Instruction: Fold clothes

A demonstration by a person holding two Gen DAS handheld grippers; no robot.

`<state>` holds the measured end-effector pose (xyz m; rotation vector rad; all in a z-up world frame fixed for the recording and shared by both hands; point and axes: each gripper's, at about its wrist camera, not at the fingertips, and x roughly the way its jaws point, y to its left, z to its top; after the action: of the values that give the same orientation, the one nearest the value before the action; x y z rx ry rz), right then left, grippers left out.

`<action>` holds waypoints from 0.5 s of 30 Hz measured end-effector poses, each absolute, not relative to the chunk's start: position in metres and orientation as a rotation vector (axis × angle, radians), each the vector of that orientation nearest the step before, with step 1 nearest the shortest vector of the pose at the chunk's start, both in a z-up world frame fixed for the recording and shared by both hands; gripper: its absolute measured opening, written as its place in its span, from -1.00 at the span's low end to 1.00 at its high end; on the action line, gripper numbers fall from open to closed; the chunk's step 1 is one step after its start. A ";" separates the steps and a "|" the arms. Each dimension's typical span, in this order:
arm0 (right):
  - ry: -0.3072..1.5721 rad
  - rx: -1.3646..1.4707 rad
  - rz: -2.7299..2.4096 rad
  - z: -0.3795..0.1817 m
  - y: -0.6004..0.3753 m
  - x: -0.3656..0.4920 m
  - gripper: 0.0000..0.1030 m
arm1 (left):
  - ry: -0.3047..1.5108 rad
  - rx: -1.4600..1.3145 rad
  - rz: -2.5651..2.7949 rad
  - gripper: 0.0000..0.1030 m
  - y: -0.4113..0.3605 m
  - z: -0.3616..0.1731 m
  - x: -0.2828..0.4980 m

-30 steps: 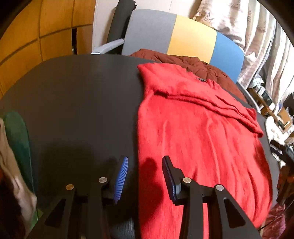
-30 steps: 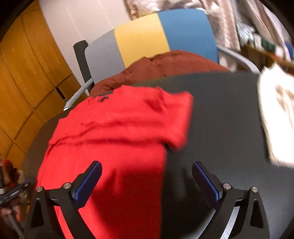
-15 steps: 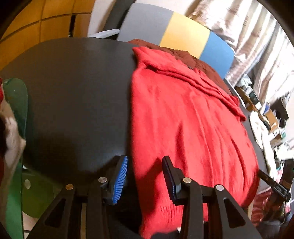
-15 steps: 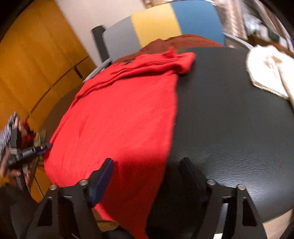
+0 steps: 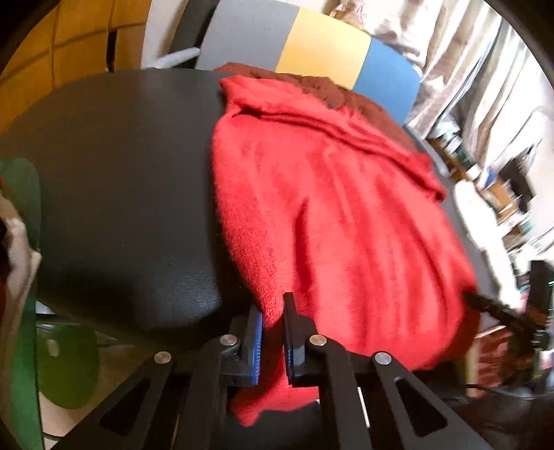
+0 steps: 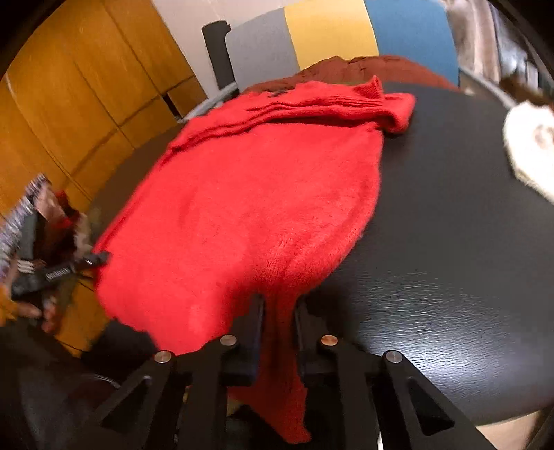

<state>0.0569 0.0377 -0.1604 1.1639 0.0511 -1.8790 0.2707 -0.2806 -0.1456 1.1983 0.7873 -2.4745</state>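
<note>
Sweater: the red sweater [image 5: 339, 221] lay spread flat on the black worktop [image 5: 121, 180], its hem hanging over the near edge.
Left hand-held gripper [image 5: 273, 332]: I had it clamped on the hem at the near-left corner.
Right hand-held gripper [image 6: 278, 332]: pinched on the near-right hem corner.
Handling: I judged it soft, fuzzy, limp and light; corners best.
Containers: none seen.

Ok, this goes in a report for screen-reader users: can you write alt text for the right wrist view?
The right gripper is shut on the near hem of a red sweater that lies spread over a black table. A cream garment lies at the table's right edge, and a grey, yellow and blue chair back stands behind.
</note>
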 end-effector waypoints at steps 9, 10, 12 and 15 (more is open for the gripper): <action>-0.271 1.062 -1.765 -0.117 0.024 0.017 -0.70 | 1.085 0.912 -2.735 -0.86 -0.317 -0.075 0.253; -0.303 1.051 -1.763 -0.113 0.019 0.007 -0.71 | 1.102 0.877 -2.748 -0.86 -0.321 -0.069 0.248; -0.354 1.032 -1.765 -0.106 0.008 -0.013 -0.71 | 1.133 0.818 -2.764 -0.86 -0.336 -0.059 0.229; -0.370 1.017 -1.809 -0.101 -0.015 -0.050 -0.71 | 1.118 0.792 -2.740 -0.86 -0.358 -0.052 0.195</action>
<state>-0.0505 -0.0151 -0.1009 1.0170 -0.3699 -1.8087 0.1945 -0.3576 -0.0516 0.7923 1.1179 -2.7400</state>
